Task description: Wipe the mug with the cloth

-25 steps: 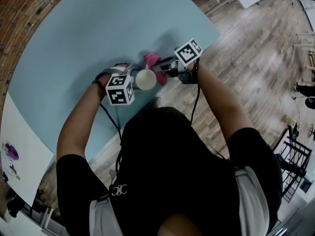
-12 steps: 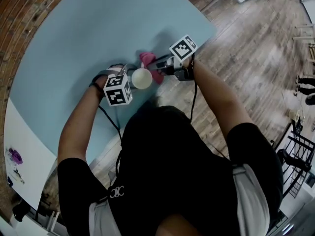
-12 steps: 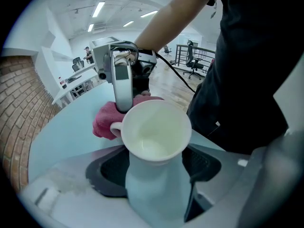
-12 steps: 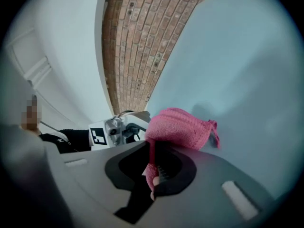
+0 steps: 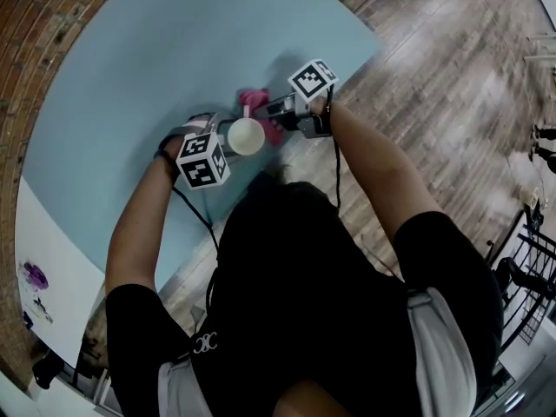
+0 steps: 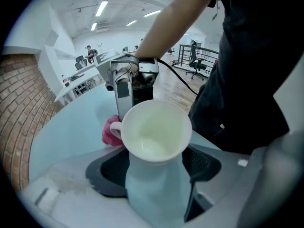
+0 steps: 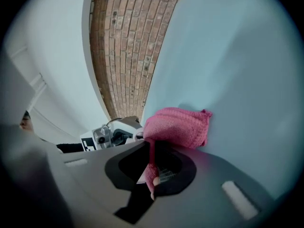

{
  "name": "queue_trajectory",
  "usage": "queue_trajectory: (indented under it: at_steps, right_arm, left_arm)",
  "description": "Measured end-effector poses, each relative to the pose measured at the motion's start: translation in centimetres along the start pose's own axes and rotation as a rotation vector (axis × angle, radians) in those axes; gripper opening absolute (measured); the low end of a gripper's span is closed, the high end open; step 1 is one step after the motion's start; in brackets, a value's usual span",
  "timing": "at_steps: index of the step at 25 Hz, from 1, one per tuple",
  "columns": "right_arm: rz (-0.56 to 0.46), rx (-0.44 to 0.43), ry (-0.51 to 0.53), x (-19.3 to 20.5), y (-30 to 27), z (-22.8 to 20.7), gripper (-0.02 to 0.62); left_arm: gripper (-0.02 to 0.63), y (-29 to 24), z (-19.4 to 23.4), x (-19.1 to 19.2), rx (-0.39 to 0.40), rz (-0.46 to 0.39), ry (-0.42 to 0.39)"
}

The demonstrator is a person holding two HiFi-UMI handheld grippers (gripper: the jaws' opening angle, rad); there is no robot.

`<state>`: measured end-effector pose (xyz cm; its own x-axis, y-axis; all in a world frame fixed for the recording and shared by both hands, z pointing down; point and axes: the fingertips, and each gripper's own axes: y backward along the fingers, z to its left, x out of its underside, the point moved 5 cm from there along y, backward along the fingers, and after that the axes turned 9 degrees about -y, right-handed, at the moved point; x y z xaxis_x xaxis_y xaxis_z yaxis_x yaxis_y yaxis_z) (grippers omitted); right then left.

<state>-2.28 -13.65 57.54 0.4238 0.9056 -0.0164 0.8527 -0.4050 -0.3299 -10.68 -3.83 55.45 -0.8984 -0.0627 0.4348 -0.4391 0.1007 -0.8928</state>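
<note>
Left tongs (image 6: 154, 177), spread wide, clamp the mug (image 6: 154, 132) at frame centre; right tongs (image 7: 149, 175) pinch the cloth (image 7: 178, 127) beside its handle. Best practice: press the cloth firmly against the mug wall, mug steady.

A white mug (image 6: 154, 132), a pink cloth (image 7: 178, 127), a pale blue table (image 5: 156, 59), a red-brown brick wall (image 7: 121, 56) and a grey-brown plank floor (image 5: 434, 76) are shown, and the marker cube (image 5: 201, 159) is patterned with black-and-white squares.
</note>
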Motion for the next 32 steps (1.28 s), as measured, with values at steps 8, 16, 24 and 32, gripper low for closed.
queue_trajectory:
  at_steps: [8,16,24,32]
  right_arm:
    - [-0.073,-0.070,-0.045,0.1,-1.0,-0.9,0.037]
    - [-0.152,0.005,-0.028,2.9,1.7,-1.7,0.036]
    - [-0.148,-0.420,0.131,5.4,1.0,5.1,0.037]
    - [-0.100,-0.191,0.064,7.8,-0.1,1.8,0.037]
  left_arm:
    - [0.356,0.0,-0.5,0.6,-0.003,-0.027,0.149]
    - [0.353,-0.2,-1.0,0.4,-0.061,-0.025,0.268]
    - [0.353,-0.2,-1.1,0.6,-0.108,-0.013,0.360]
    - [0.353,0.1,-0.9,0.7,-0.120,-0.017,0.406]
